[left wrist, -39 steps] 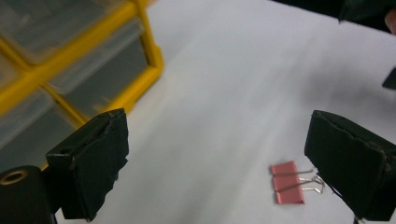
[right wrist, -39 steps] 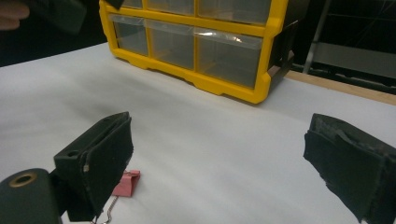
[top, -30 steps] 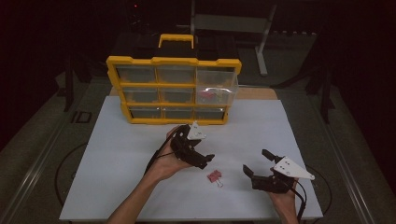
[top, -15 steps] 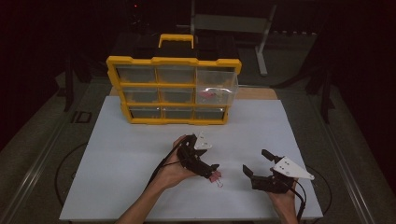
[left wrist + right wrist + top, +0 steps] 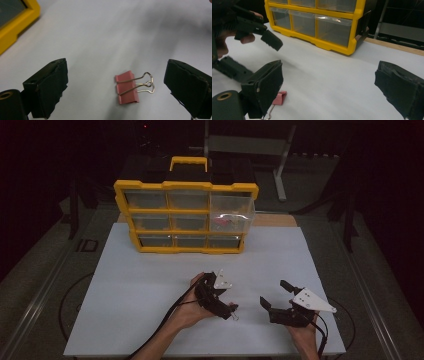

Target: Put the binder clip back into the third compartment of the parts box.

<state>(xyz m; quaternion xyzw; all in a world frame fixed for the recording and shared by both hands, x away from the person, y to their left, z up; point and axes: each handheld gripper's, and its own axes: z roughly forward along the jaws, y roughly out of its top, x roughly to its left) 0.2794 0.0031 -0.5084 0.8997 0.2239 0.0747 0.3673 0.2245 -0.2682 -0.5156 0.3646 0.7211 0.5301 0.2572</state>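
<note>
Jaws wide on the left gripper point(image 5: 117, 87) around one pink clip point(image 5: 127, 87); right gripper point(image 5: 281, 300) wide too. White worktop point(image 5: 150, 285), dark room, one yellow box point(image 5: 186, 215), maybe nine drawers.

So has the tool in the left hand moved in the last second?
Yes. The left tool has moved toward the person, away from the yellow drawer cabinet, down over the pink binder clip.

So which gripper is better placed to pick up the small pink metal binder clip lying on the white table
Left. The left gripper hovers over the small pink metal binder clip, which lies between its open jaws. The right gripper is also open but sits off to the side, aimed past it.
</note>
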